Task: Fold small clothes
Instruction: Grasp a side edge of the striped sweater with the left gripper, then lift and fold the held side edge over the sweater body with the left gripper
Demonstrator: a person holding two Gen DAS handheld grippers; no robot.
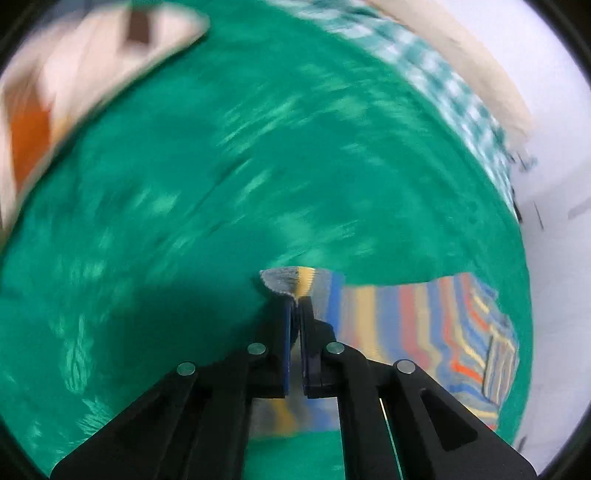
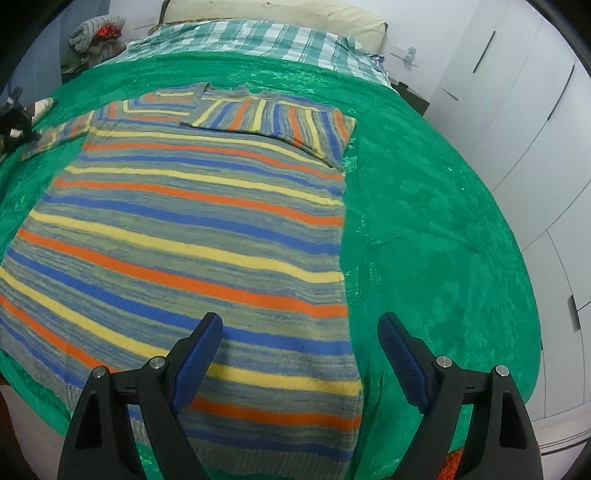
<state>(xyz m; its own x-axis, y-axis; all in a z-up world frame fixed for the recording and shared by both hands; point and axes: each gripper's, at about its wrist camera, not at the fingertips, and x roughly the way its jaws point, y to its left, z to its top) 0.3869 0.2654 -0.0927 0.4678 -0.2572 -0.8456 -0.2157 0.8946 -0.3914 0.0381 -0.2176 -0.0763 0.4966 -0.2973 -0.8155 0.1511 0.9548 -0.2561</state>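
A green blanket [image 2: 424, 229] covers the bed, with a green-and-white checked sheet [image 2: 258, 37] and a cream pillow [image 2: 280, 13] at the far end and white cupboard doors [image 2: 535, 129] along the right. A striped sweater [image 2: 192, 229] in orange, yellow, blue and grey lies flat on the blanket, taking up the left and middle of the right wrist view; its right sleeve [image 2: 273, 122] is folded in across the chest, and its left sleeve [image 2: 59, 133] stretches out to the far left. The right gripper [image 2: 300, 325] hangs over the near right hem of the sweater, its blue-padded fingers [image 2: 201, 354] wide apart with nothing between them. In the blurred left wrist view, the left gripper [image 1: 294, 302] is clamped on an edge of the sweater [image 1: 424, 325], with a small fan of knit sticking out past its closed tips.
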